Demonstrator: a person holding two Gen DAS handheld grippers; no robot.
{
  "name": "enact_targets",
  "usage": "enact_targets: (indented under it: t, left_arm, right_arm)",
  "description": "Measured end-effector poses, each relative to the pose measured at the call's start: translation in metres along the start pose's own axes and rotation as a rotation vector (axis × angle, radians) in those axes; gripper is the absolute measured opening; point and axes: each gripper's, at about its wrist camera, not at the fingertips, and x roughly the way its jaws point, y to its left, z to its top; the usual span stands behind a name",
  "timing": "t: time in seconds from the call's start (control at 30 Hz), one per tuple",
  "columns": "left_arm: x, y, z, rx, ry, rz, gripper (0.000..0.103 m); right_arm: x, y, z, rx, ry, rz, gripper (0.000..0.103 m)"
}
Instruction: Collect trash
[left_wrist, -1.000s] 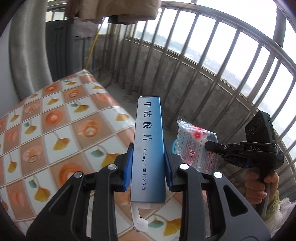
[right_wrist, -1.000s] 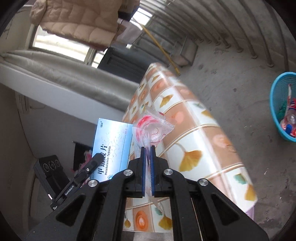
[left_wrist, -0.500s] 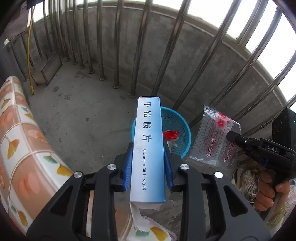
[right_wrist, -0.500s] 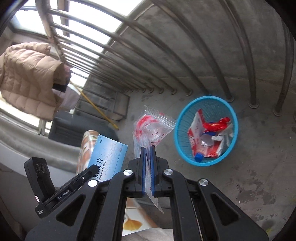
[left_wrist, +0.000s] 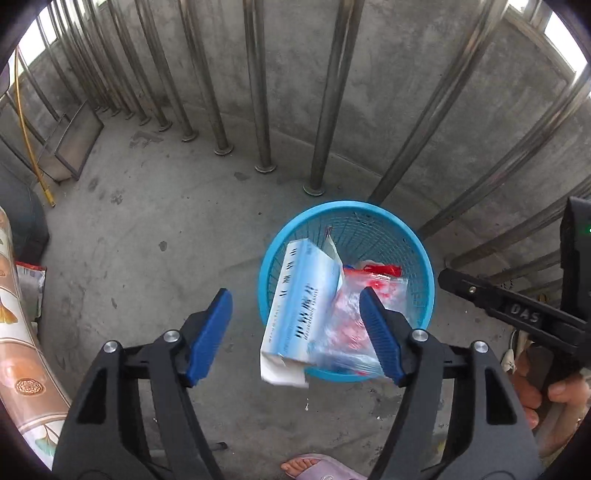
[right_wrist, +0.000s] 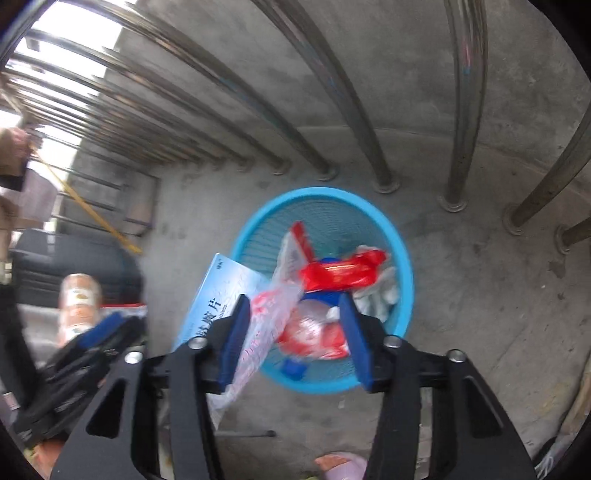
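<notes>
Bare concrete floor (left_wrist: 155, 229) runs to a row of steel railing bars (left_wrist: 258, 92), and at their foot stands the blue basket (left_wrist: 424, 266), the landmark for everything here.

Both grippers hang above the basket with jaws opening. The left gripper (left_wrist: 295, 332) has its blue pads spread and pressing on nothing; the pale blue medicine box (left_wrist: 303, 295) is loose between them, tilted, its upper end over the basket's near-left rim and its lower end outside it. The right gripper (right_wrist: 291, 332) is likewise parted, and the clear plastic bag (right_wrist: 266, 314) with red print lies against its left pad (whether it still clings there I cannot tell, since it is blurred).

My worry is the box: it straddles the rim, so it could tip outward onto the floor beside the basket, or strike the rim and rock the light basket. The bag, being thin, could drift or snag on a pad and land short, since its tail hangs outside the near rim.

Inside the basket a red wrapper (right_wrist: 343, 269) and a blue cap (right_wrist: 293, 367) show, but the rest of the pile is hard to sort. A slippered foot (left_wrist: 317, 467) is cut off at the frame's lower edge, nearer than the basket.
</notes>
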Motion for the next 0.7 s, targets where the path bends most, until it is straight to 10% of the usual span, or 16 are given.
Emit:
enact_targets:
  t: [0.33, 0.7]
  left_arm:
    - [-0.056, 0.024, -0.014, -0.046, -0.123, -0.073, 0.071]
    - [-0.219, 0.050, -0.103, -0.074, -0.387, -0.091, 0.085]
  right_arm:
    - [0.007, -0.014, -0.004, 0.021, -0.031, -0.019, 0.056]
    - [-0.105, 0.042, -0.053, -0.195, -0.259, 0.072, 0.066]
